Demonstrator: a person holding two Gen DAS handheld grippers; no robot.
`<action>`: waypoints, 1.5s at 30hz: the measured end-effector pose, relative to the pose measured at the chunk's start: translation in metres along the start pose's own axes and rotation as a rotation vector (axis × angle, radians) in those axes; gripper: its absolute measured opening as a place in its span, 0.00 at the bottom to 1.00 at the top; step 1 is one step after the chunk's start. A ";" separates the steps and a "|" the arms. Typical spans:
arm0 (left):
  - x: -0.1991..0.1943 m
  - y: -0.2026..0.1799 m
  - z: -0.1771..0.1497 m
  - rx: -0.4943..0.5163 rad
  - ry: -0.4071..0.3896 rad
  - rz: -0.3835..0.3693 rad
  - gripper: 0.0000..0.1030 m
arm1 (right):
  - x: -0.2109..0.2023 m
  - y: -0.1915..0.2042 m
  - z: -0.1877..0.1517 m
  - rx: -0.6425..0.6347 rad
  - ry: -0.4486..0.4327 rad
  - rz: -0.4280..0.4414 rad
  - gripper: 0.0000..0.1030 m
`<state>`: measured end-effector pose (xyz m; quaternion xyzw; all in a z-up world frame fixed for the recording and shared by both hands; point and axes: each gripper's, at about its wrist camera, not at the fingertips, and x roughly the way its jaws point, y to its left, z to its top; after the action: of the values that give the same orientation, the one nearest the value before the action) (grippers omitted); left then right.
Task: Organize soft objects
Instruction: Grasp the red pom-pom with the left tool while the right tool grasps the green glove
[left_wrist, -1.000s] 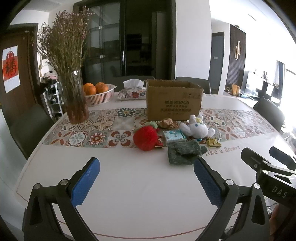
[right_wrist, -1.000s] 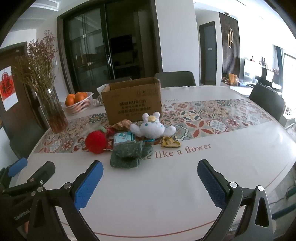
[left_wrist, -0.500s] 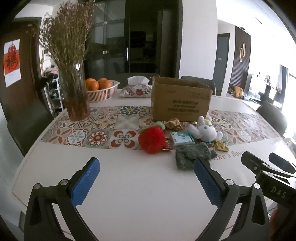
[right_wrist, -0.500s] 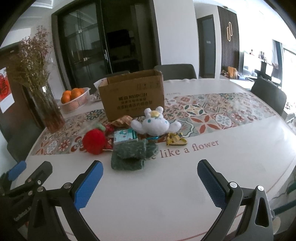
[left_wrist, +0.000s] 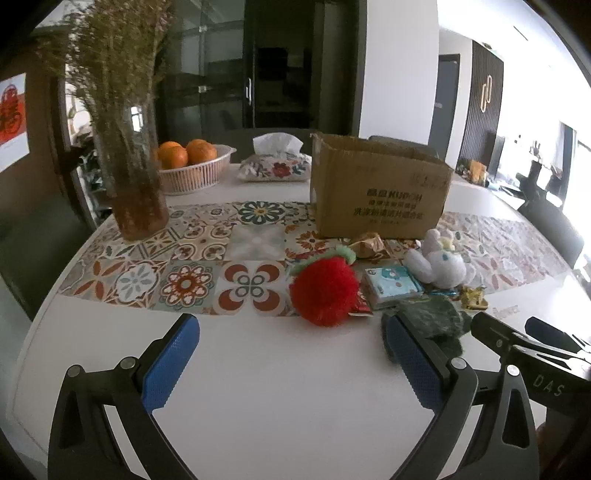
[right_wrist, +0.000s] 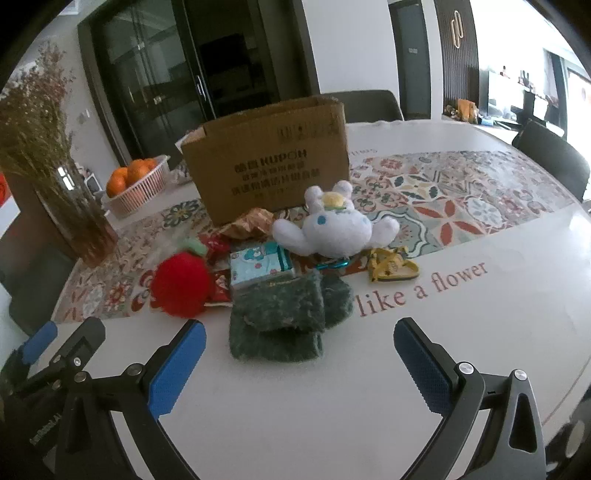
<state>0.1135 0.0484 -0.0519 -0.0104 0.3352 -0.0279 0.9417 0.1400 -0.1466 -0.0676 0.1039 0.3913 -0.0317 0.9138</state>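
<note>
The cardboard box (right_wrist: 269, 158) carries "KUPOH" above lines of Chinese print too small to read. The table covering (right_wrist: 461, 314) reads "like a flower" near its front edge. The right gripper's (left_wrist: 535, 350) body shows "DAS".

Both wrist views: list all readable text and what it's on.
"KUPOH": brand on the cardboard box, Latin letters; the rows of characters beside and under it are too blurred to read.
"like a flower": printed on the table.
"DAS": on the right gripper's body, seen from the left wrist view.
Red sign on the far wall: one character, not legible.
Small blue packet: print unreadable.
</note>
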 end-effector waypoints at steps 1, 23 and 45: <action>0.005 0.000 0.002 0.005 0.006 0.002 1.00 | 0.005 0.000 0.001 0.003 0.010 -0.001 1.00; 0.122 -0.011 0.029 0.071 0.163 -0.126 1.00 | 0.106 -0.008 0.007 0.087 0.215 0.007 0.98; 0.167 -0.017 0.024 0.027 0.284 -0.184 0.42 | 0.111 0.003 0.010 0.051 0.182 0.080 0.68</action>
<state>0.2569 0.0216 -0.1375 -0.0245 0.4619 -0.1198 0.8785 0.2241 -0.1434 -0.1404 0.1449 0.4672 0.0043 0.8722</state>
